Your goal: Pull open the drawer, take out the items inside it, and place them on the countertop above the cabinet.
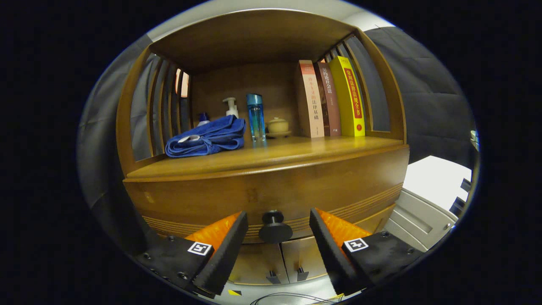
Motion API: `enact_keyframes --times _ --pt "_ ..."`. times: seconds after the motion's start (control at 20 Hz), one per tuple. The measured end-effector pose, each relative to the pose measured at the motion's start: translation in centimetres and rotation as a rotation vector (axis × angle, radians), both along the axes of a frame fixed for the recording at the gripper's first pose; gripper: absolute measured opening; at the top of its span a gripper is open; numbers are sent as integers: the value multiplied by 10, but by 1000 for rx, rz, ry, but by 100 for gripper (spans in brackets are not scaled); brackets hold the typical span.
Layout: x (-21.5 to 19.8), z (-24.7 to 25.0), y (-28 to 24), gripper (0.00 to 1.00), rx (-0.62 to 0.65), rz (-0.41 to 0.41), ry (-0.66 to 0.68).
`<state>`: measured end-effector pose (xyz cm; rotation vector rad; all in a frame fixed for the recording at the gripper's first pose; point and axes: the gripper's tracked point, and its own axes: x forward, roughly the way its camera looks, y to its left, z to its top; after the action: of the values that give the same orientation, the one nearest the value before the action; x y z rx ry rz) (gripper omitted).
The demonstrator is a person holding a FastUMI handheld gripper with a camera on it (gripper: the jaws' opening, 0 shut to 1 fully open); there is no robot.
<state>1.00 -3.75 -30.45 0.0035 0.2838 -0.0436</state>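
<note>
Two fingers (277, 237) spread apart flank the closed drawer's (271, 195) small round knob (275, 228); rigid, probably smooth, I'd pinch its narrow stem.

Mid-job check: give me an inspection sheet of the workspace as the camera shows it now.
Surface: wooden countertop above the drawer, front strip bare.
Job's things: drawer shut; its dark round knob sits between the fingers, untouched.
Clutter: folded blue towel, pump bottle, blue bottle, small lidded cup, three upright books, all toward the back of the countertop.
Grippers: claw open, fingers either side of the knob.
Cables: thin cable on the floor below.
Surroundings: two small cabinet doors under the drawer; white unit to the right.
</note>
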Motion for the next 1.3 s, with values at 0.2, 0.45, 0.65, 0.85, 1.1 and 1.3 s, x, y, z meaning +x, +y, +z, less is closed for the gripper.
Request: enact_keyframes --times 0.2,0.45,0.65,0.85,1.1,1.3 --pt "2 -8 0 74 -29 -10 6" --pt "2 -11 1 52 -41 15 53" --pt "-5 -9 1 46 -50 17 55" --pt "-30 -4 0 46 -65 31 52" --pt "-57 2 -1 46 -54 21 78" --pt "-74 5 -2 46 -60 17 110"
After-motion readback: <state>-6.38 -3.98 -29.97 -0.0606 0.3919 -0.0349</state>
